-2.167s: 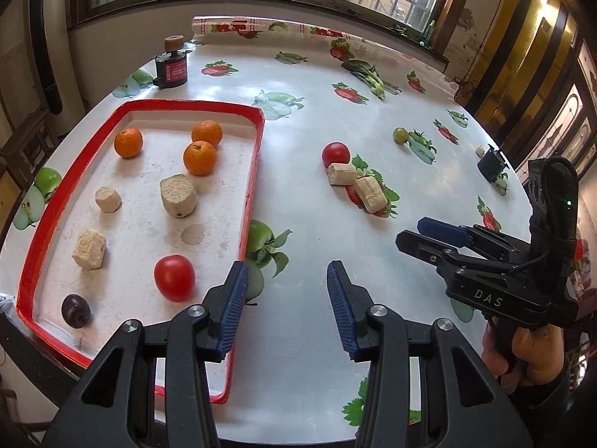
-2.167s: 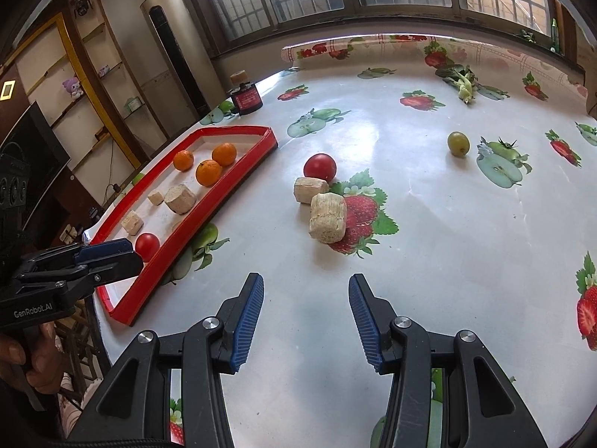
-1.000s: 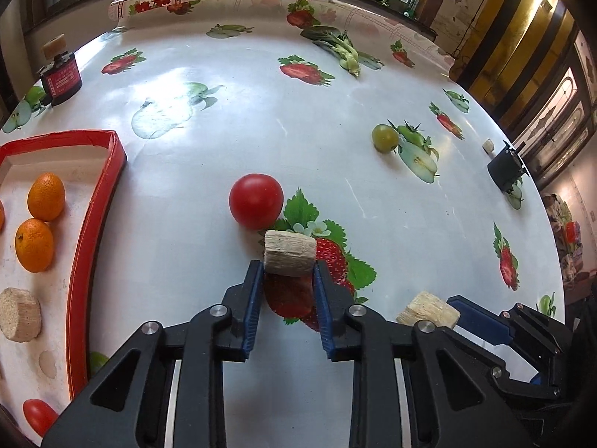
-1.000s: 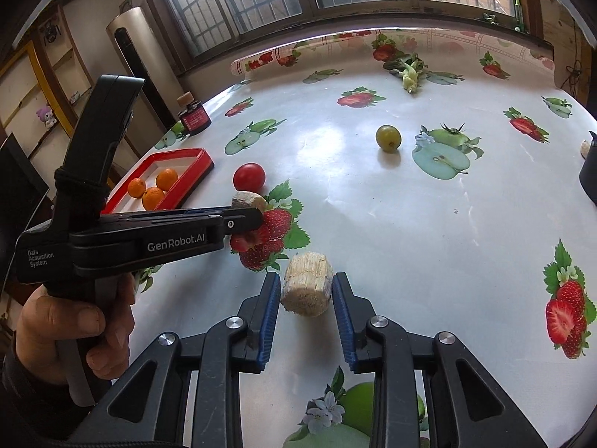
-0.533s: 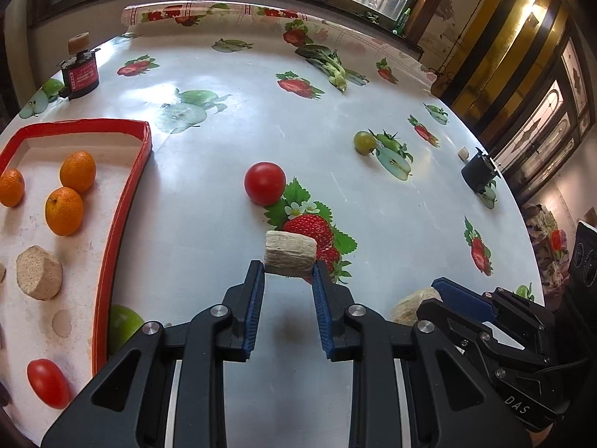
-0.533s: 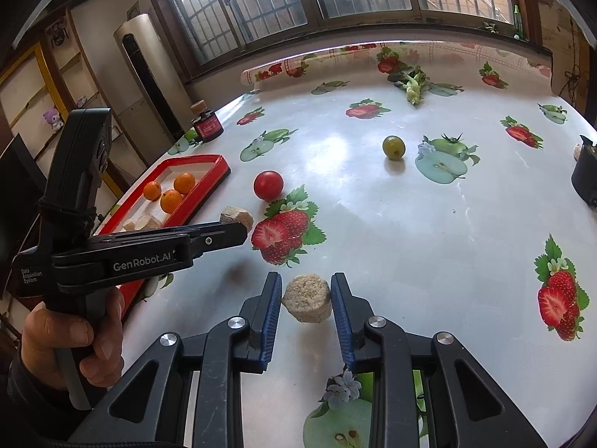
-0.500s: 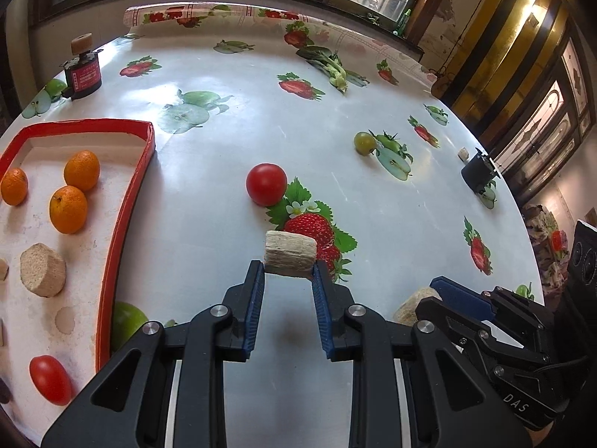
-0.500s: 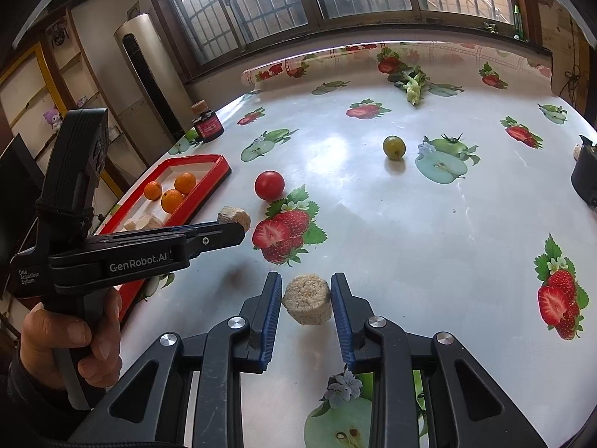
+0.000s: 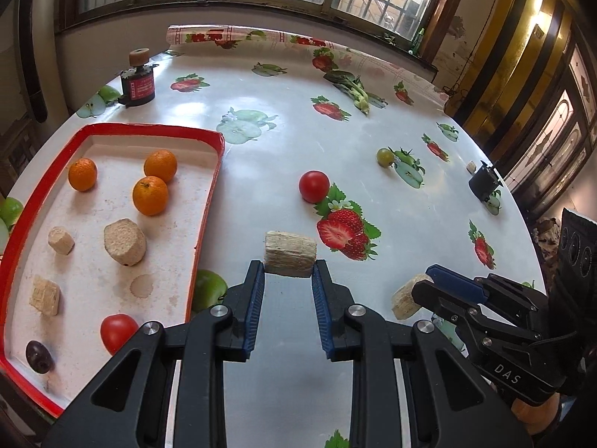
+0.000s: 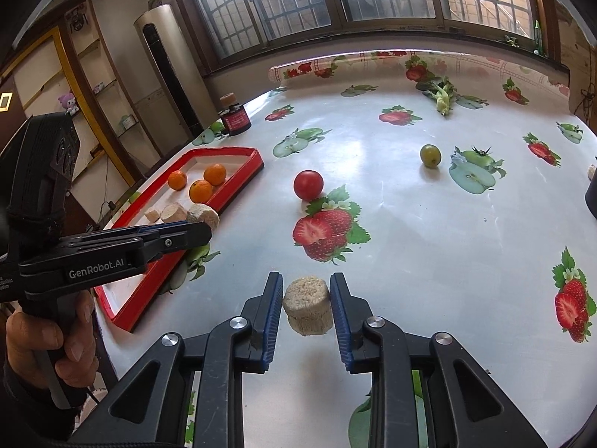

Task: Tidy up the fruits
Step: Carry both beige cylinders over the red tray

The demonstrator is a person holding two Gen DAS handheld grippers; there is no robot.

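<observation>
Left wrist view: our left gripper point(image 9: 288, 274) pinches a tan block point(image 9: 290, 253) at its fingertips, lifted above bare tablecloth just right of the red tray point(image 9: 204, 224). Our right gripper point(image 10: 306, 298) is clamped narrowly on a round tan chunk point(image 10: 308, 305), also over open cloth. Farther out, a red tomato point(image 9: 314, 186) and a green fruit point(image 10: 430, 155) lie well apart on the table point(image 10: 429, 224).

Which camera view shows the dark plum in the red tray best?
The left wrist view: the dark plum lies unobstructed in the red tray's near corner. In the right wrist view the left gripper hides that corner.
</observation>
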